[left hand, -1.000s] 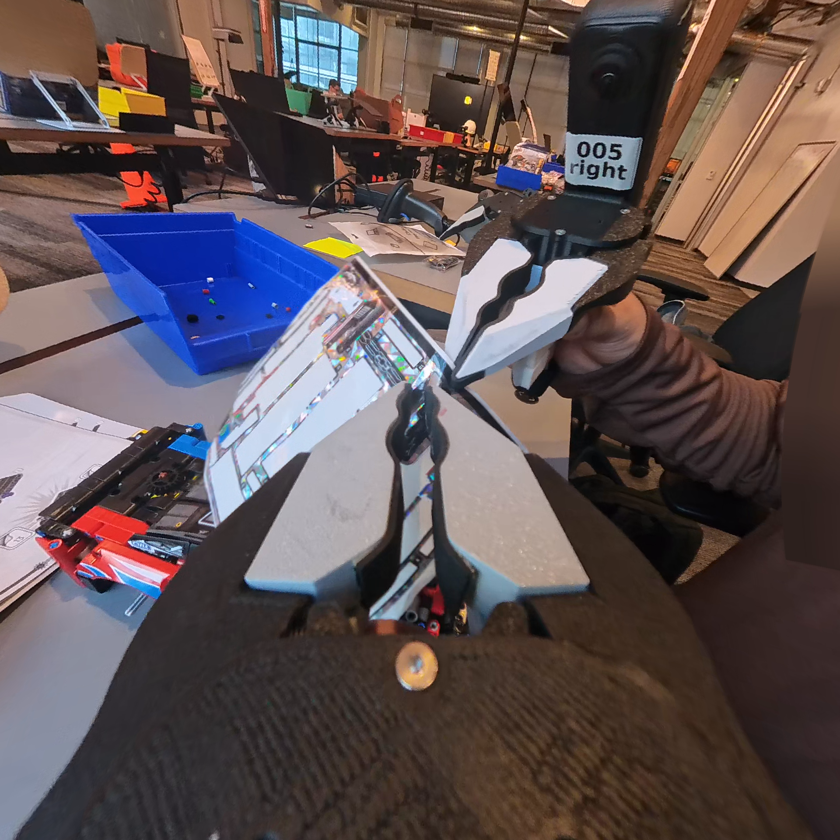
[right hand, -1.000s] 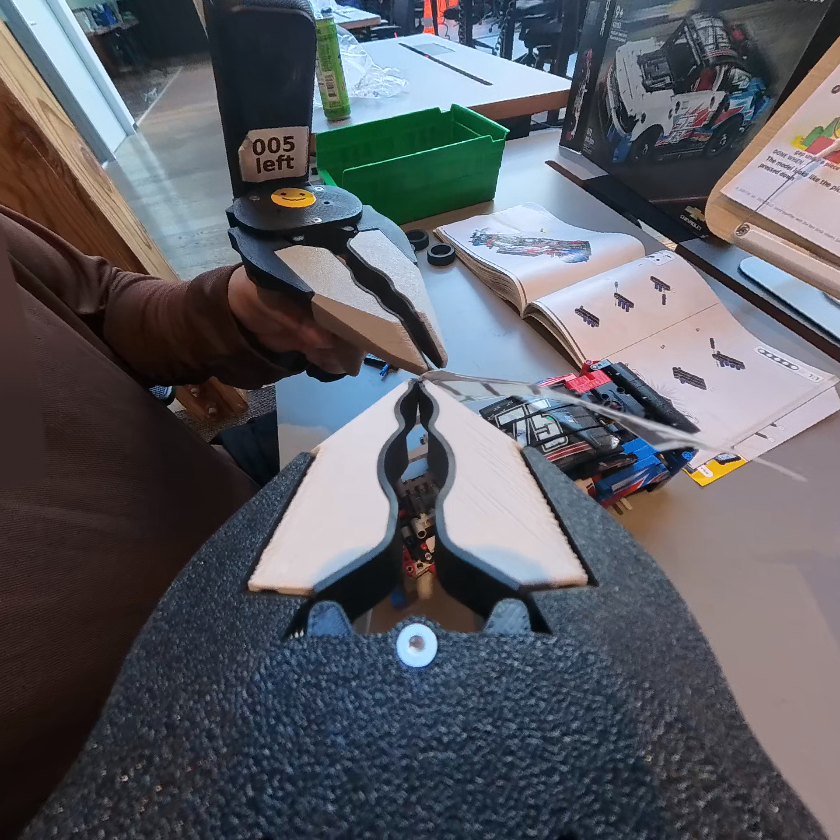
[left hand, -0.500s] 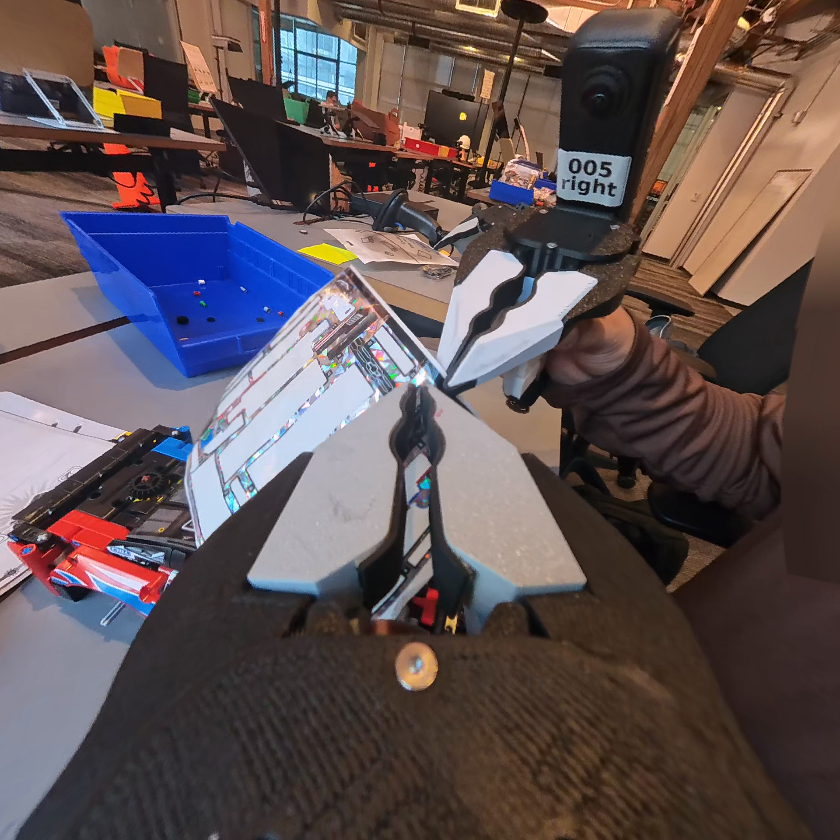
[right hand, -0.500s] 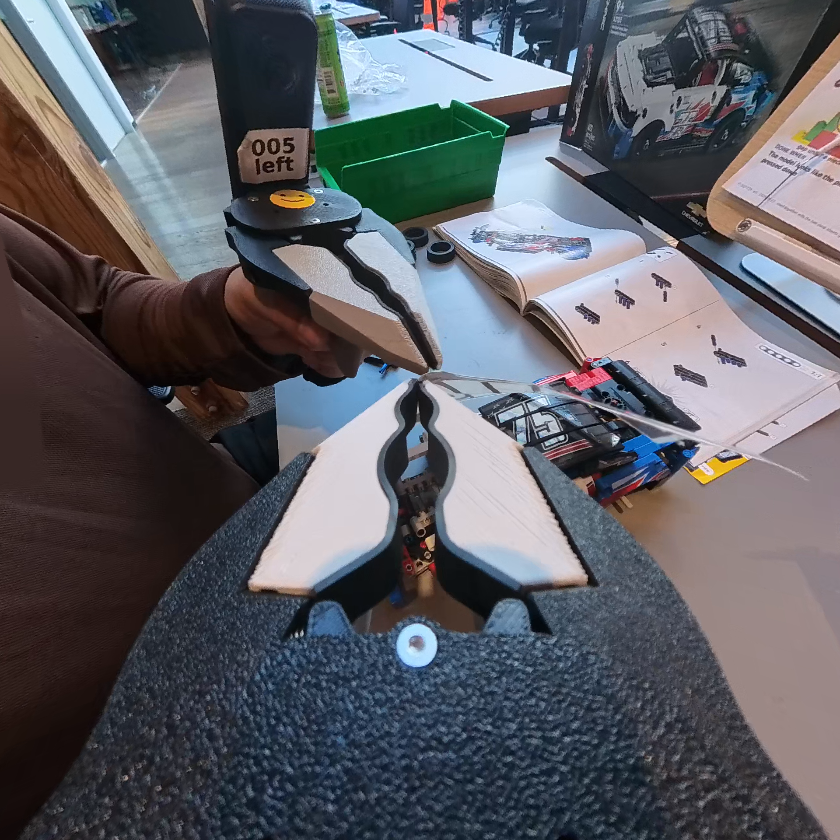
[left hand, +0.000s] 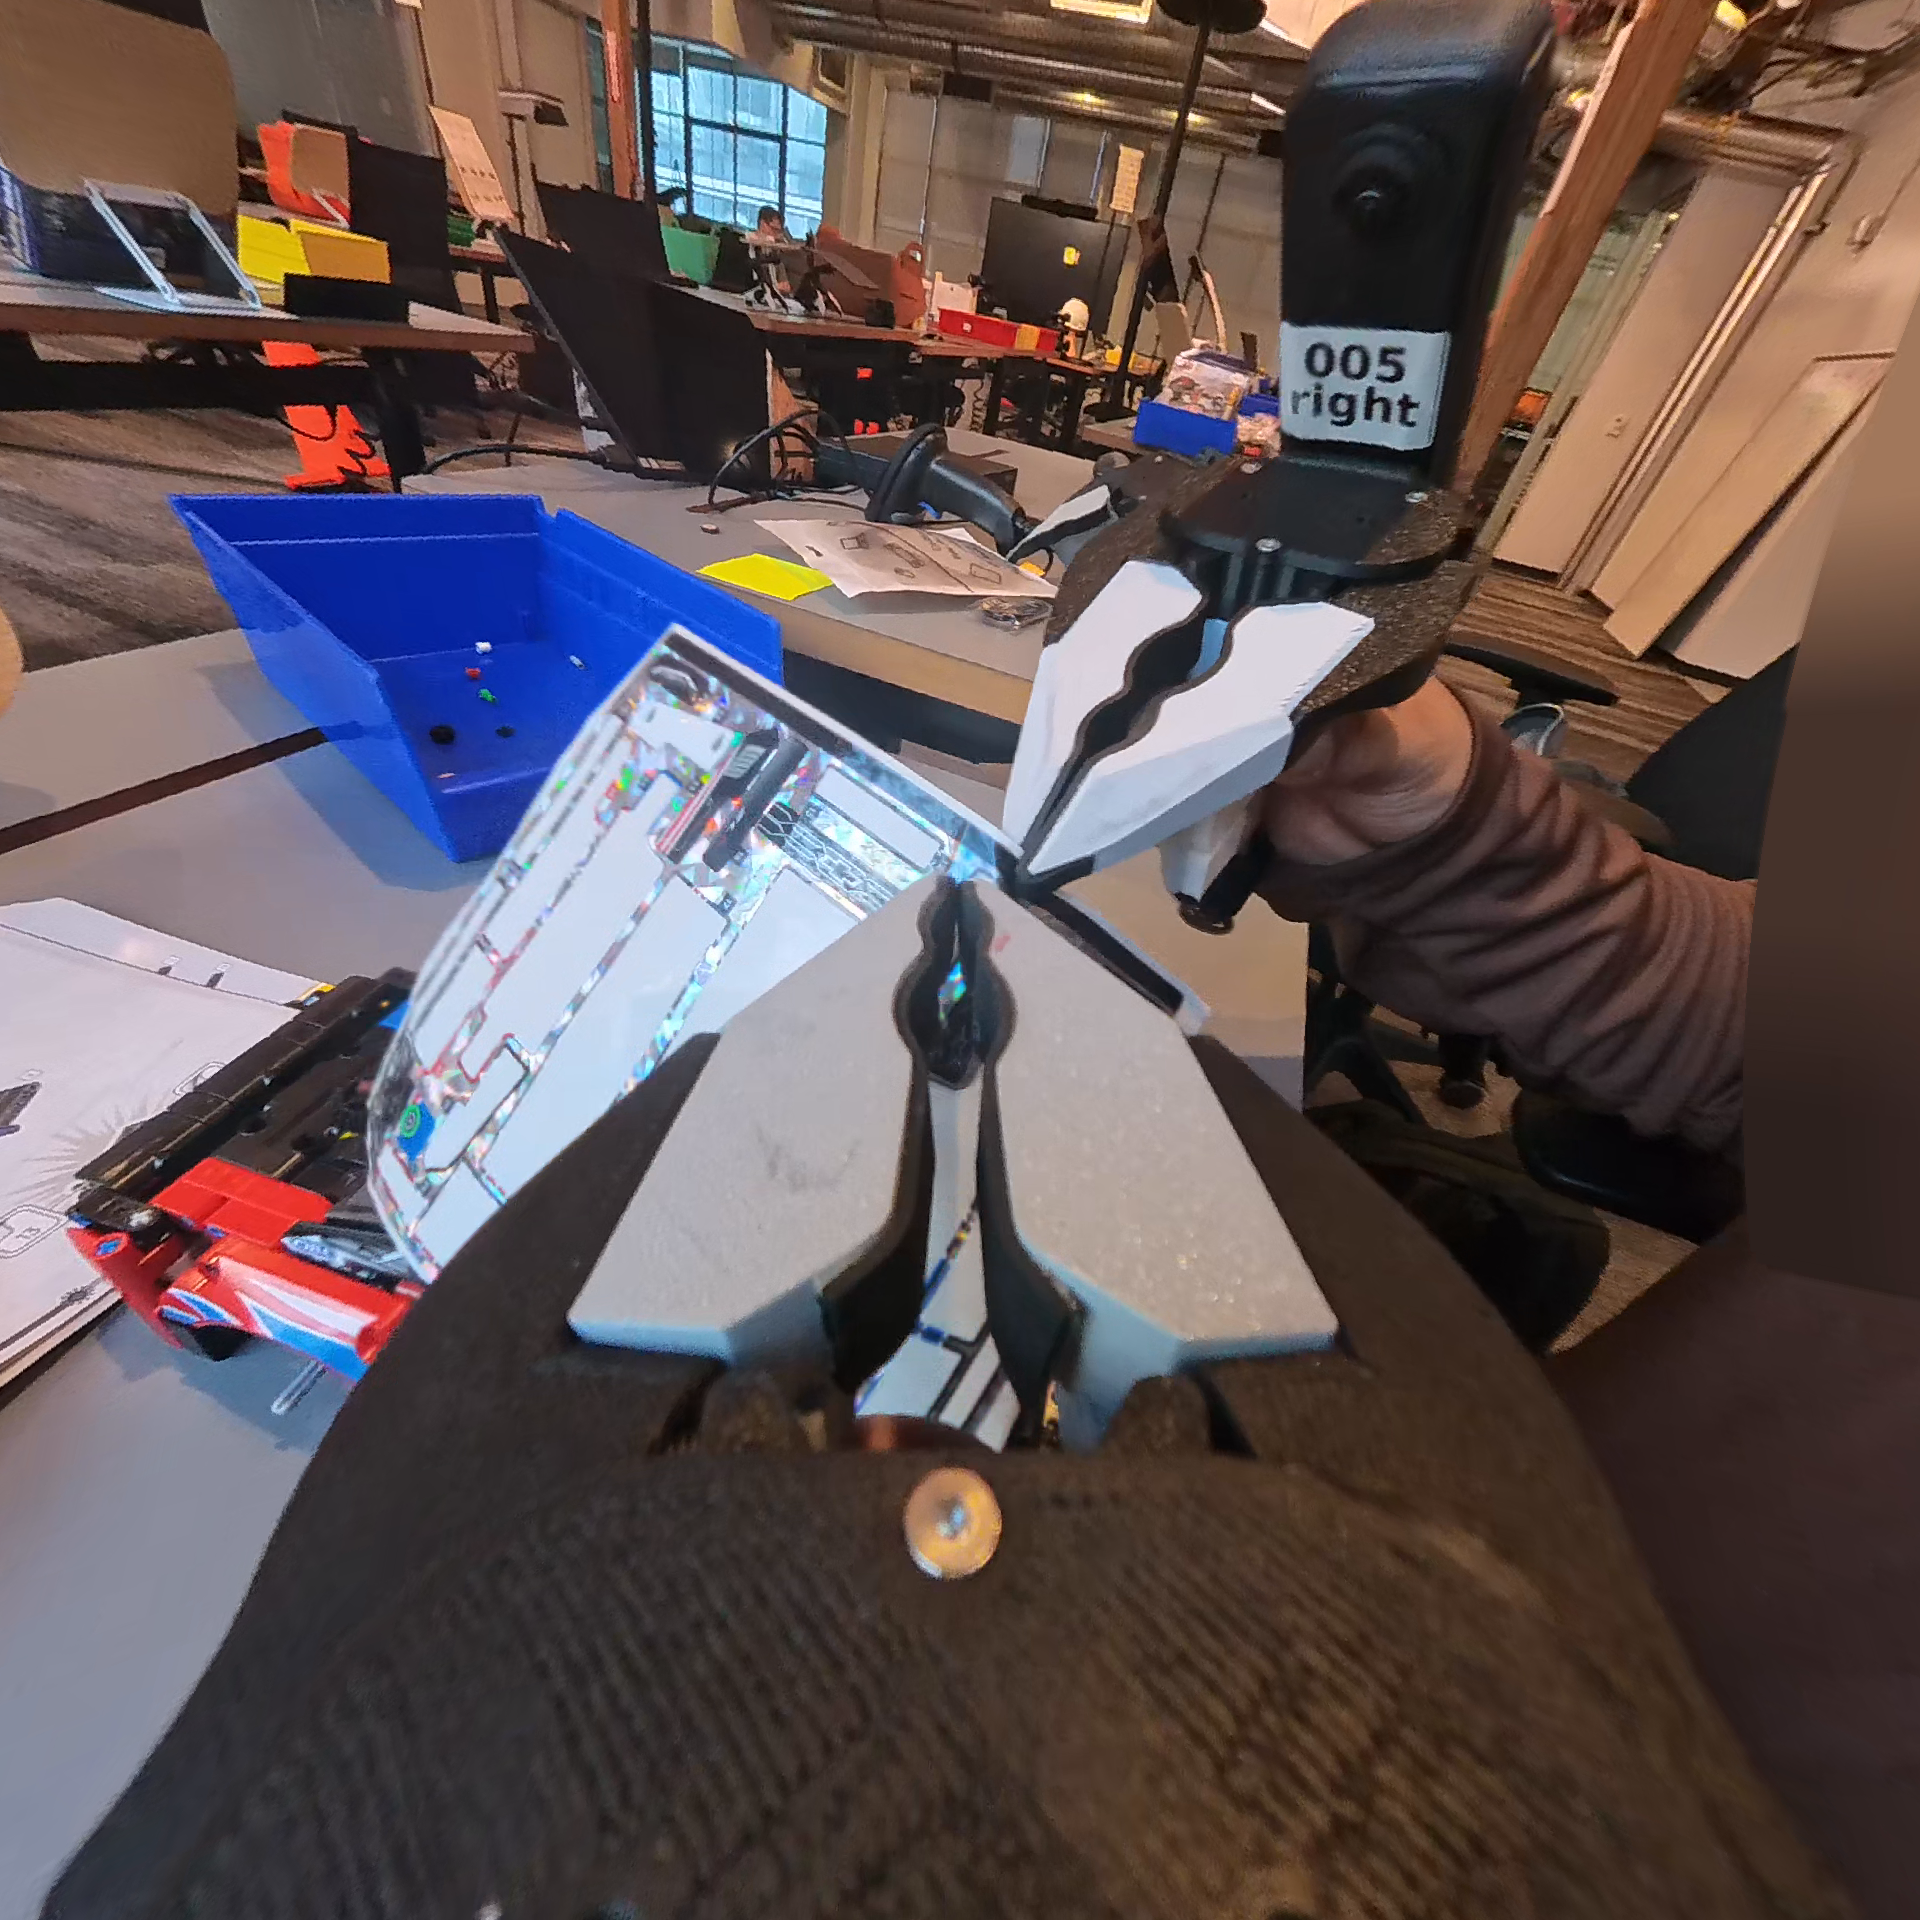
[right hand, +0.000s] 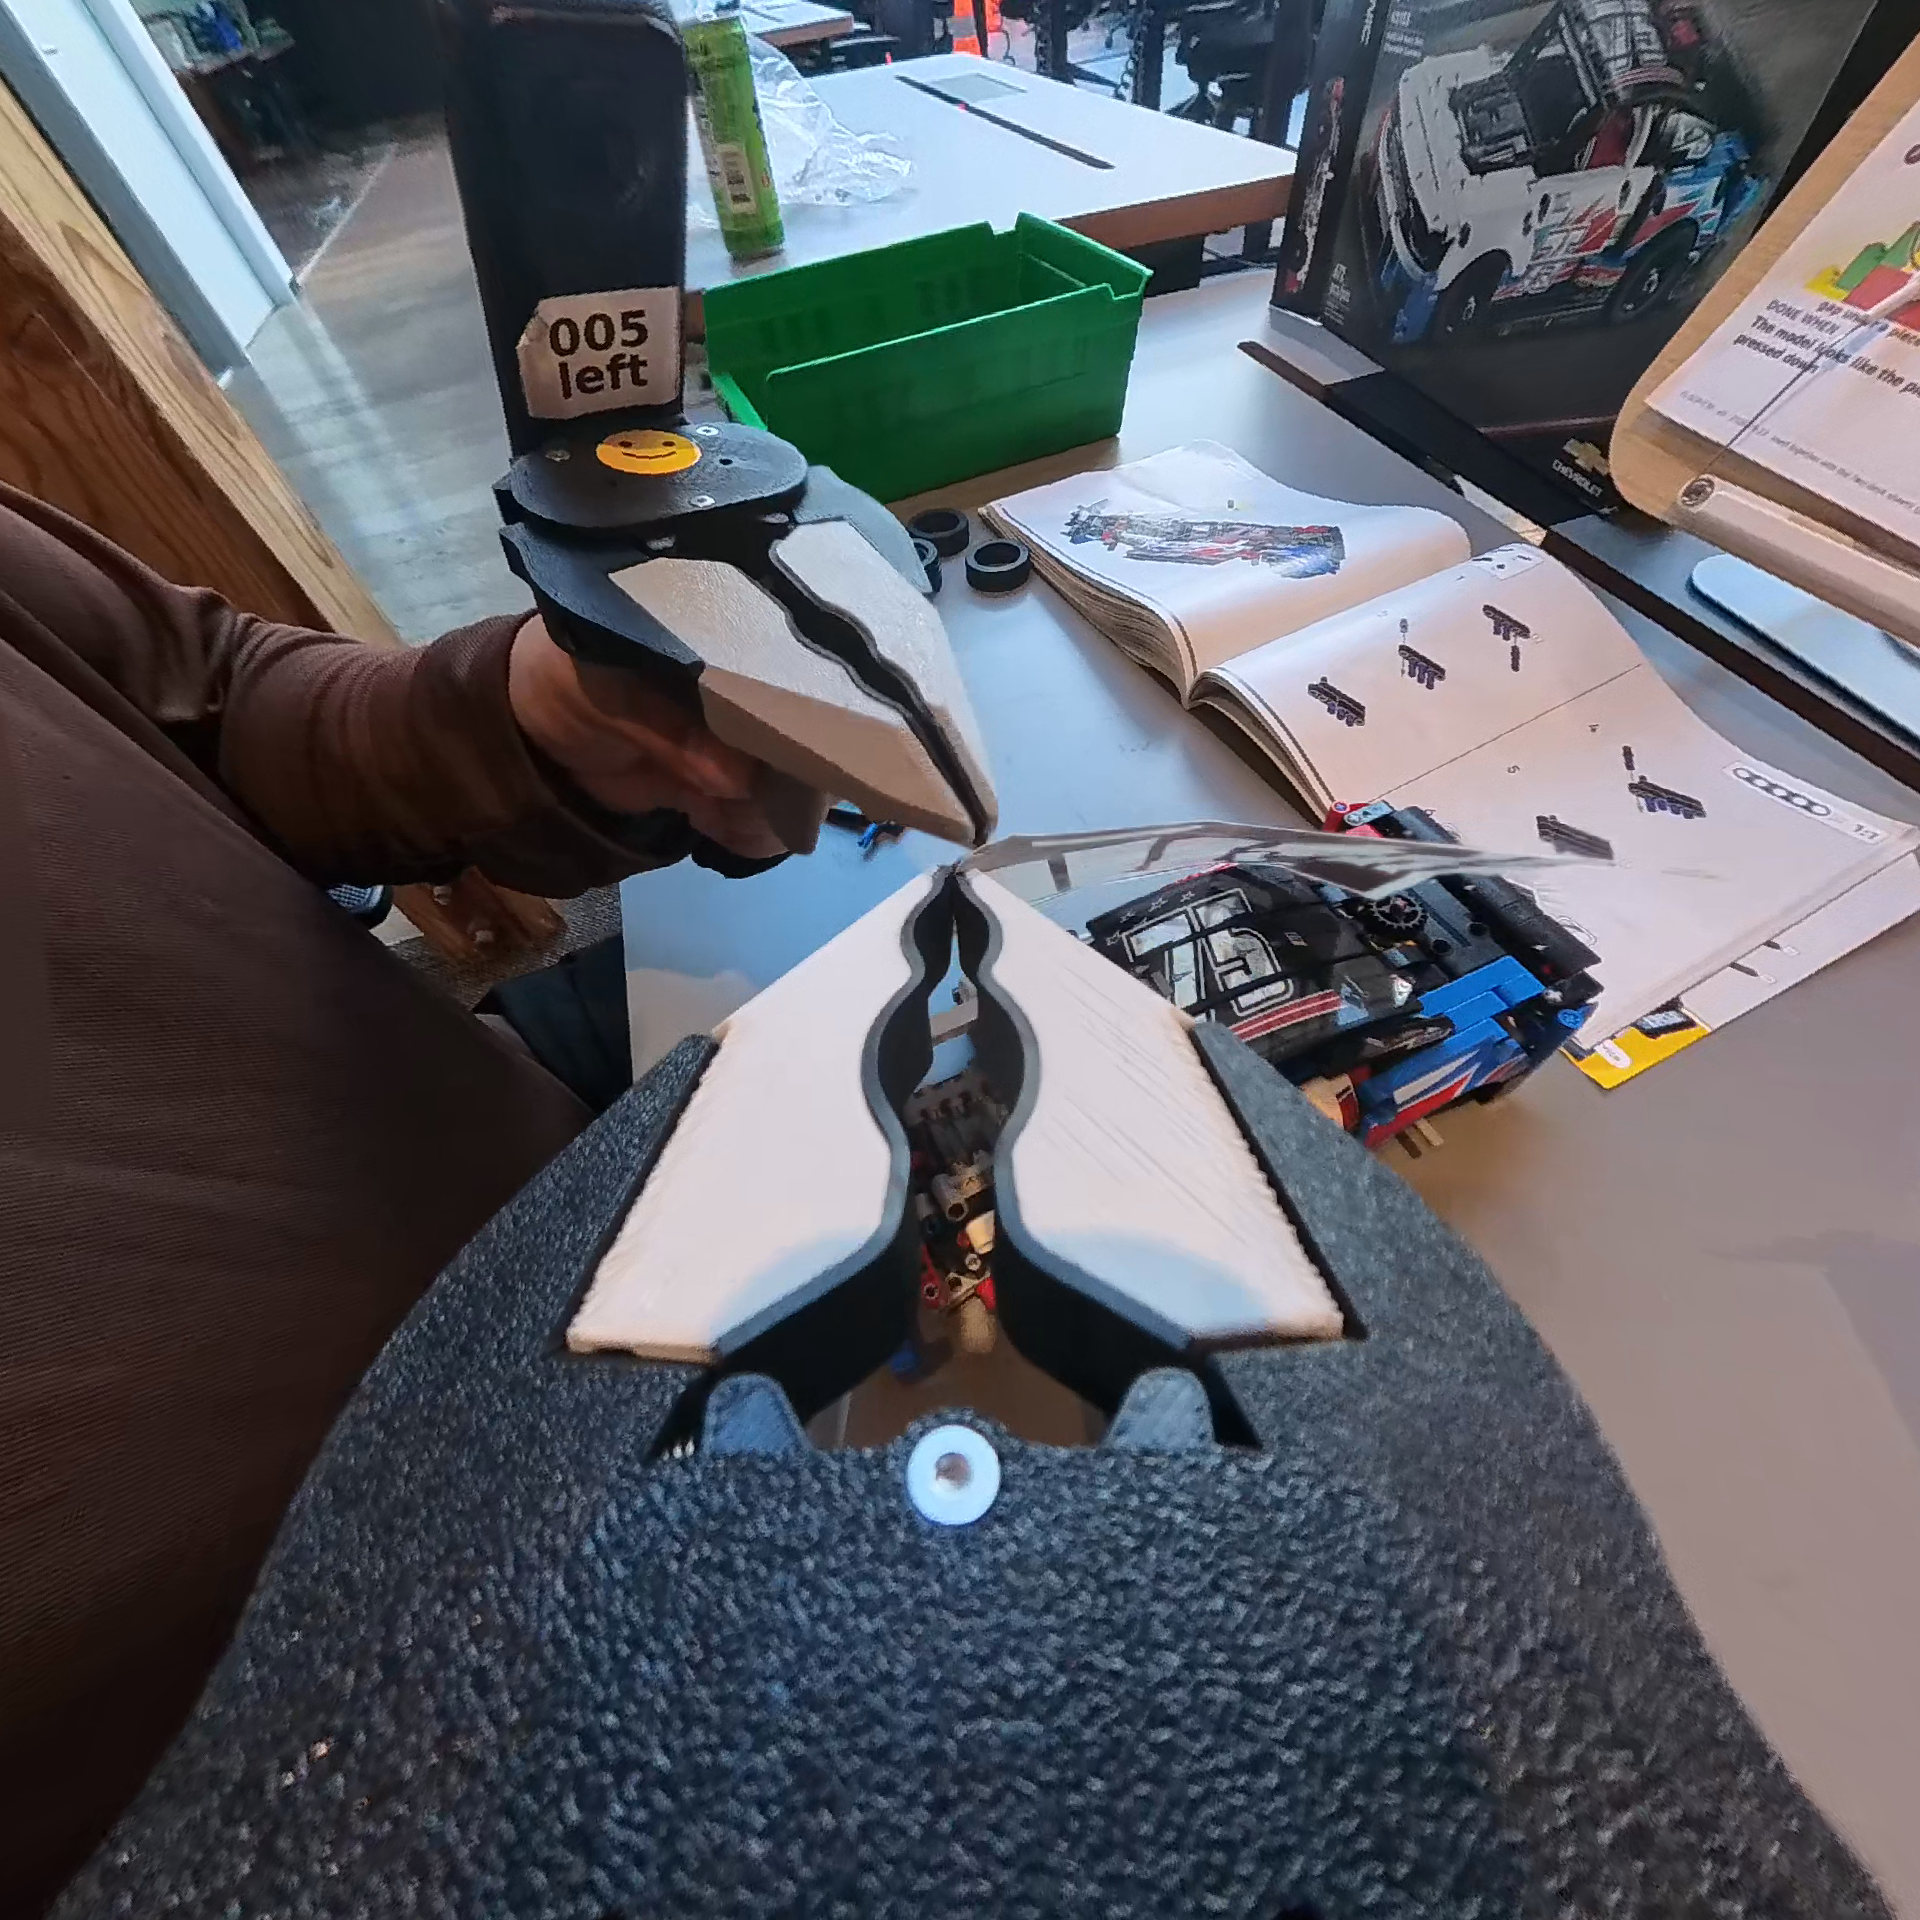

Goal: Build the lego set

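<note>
A shiny sticker sheet is held in the air between both grippers. My left gripper is shut on it, and the sheet shows through the gap between its fingers. My right gripper is shut, its tips pinching the sheet's near corner, and the sheet shows edge-on there. The two tips almost touch; the right gripper also shows in the left wrist view and the left gripper in the right wrist view. The part-built red, blue and black lego car lies on the table under the sheet, also in the left wrist view.
An open instruction booklet lies behind the car. A green bin, two black tyres, a green can and the set's box stand farther back. A blue bin holds small parts. My two grippers' fingertips are within a few centimetres of each other.
Both grippers keep their hold. The sheet has bowed more and swung a little to the left in the left wrist view. The grippers have shifted only slightly.
</note>
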The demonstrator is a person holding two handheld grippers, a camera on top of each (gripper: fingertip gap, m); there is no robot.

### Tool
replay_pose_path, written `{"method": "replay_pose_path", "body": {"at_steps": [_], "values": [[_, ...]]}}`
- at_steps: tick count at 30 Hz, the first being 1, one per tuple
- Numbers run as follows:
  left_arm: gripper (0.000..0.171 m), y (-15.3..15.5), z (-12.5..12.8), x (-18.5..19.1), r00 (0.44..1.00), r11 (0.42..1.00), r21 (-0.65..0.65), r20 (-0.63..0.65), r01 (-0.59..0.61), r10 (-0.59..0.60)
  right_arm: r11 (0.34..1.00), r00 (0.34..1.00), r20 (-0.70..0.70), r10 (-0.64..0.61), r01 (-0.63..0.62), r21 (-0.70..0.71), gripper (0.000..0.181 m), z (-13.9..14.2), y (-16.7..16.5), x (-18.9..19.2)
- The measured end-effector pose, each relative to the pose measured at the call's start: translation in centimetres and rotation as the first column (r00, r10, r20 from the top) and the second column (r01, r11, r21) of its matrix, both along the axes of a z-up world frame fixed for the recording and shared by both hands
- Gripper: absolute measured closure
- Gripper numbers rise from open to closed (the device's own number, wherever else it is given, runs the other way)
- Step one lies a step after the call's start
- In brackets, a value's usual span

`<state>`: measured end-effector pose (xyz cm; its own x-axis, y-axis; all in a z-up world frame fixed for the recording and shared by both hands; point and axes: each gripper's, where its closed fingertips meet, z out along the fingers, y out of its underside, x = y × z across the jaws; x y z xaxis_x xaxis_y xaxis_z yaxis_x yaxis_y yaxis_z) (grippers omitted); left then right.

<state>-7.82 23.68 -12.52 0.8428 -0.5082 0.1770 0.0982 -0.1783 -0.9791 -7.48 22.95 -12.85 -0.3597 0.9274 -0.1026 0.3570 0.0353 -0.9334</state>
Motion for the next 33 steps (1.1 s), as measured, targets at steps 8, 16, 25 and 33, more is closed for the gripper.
{"method": "replay_pose_path", "body": {"at_steps": [8,16,25,33], "values": [[0.171,0.0,1.3,-2.9,0.991,0.991,0.067,0.083,-0.114,0.108,0.994,0.998,0.001,-0.061,0.061,-0.085,0.181,0.1,1.8,0.1],[0.171,-1.6,2.4,-6.6,0.978,0.979,0.125,0.155,-0.163,0.143,0.961,0.973,0.058,-0.225,0.232,-0.150,0.181,-0.8,8.7,2.6],[0.171,-5.5,0.1,-15.5,0.944,0.933,0.150,0.004,-0.326,0.330,0.805,0.859,0.317,-0.402,0.496,-0.325,0.181,-7.5,17.4,9.4],[0.171,-5.8,-2.9,-20.6,0.913,0.925,0.190,-0.189,-0.328,0.362,0.749,0.616,0.553,-0.561,0.662,0.022,0.156,-14.2,19.7,11.8]]}}
